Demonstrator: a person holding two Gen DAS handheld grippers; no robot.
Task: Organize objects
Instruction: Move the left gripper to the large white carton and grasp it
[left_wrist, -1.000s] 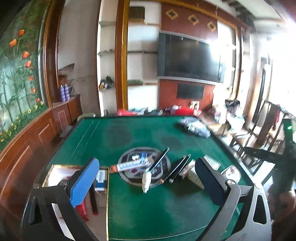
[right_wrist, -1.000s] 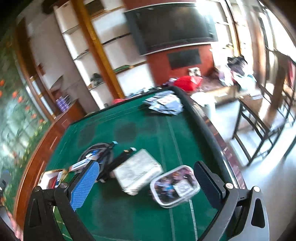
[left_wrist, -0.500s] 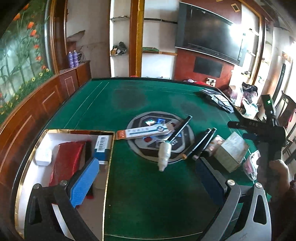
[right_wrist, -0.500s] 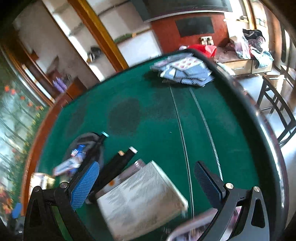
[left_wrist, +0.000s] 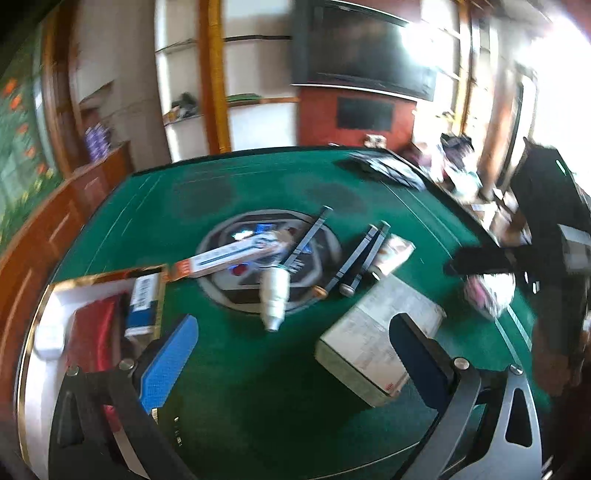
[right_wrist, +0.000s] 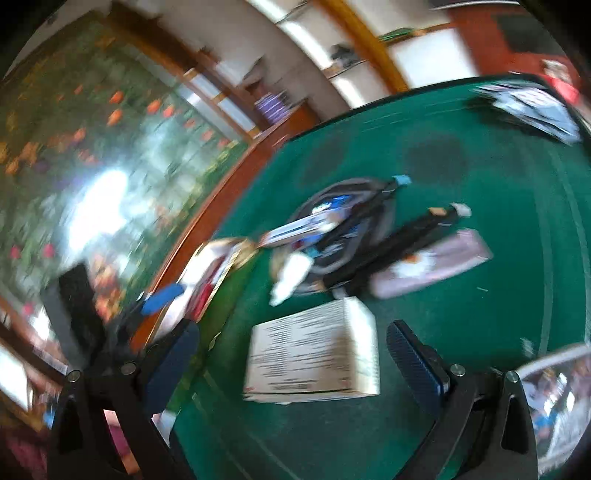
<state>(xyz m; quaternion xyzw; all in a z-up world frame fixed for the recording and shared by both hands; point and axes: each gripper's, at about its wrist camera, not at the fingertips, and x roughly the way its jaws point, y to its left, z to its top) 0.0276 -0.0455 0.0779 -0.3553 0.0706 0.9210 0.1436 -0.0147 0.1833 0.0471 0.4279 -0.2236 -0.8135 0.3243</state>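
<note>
Both the left gripper (left_wrist: 291, 343) and the right gripper (right_wrist: 291, 347) gape wide, empty. A white box (right_wrist: 314, 354) lies between the right fingers at 12 o'clock; a tray (left_wrist: 33, 369) sits at 9.

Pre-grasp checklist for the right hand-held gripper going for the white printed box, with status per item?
1. Right hand-held gripper open: ok, fingers spread wide.
2. White printed box between the fingers: ok, it sits centred in the gap, ahead of the tips.
3. Fingers around the box: not ok, no contact yet.
4. Box free of neighbours: ok, the white bottle and pink packet lie beyond it, apart.
5. Left hand-held gripper clear of the box: cannot tell, its right finger overlaps the box in the left wrist view.
6. Image sharpness for alignment: not ok, both views are motion-blurred.
</note>
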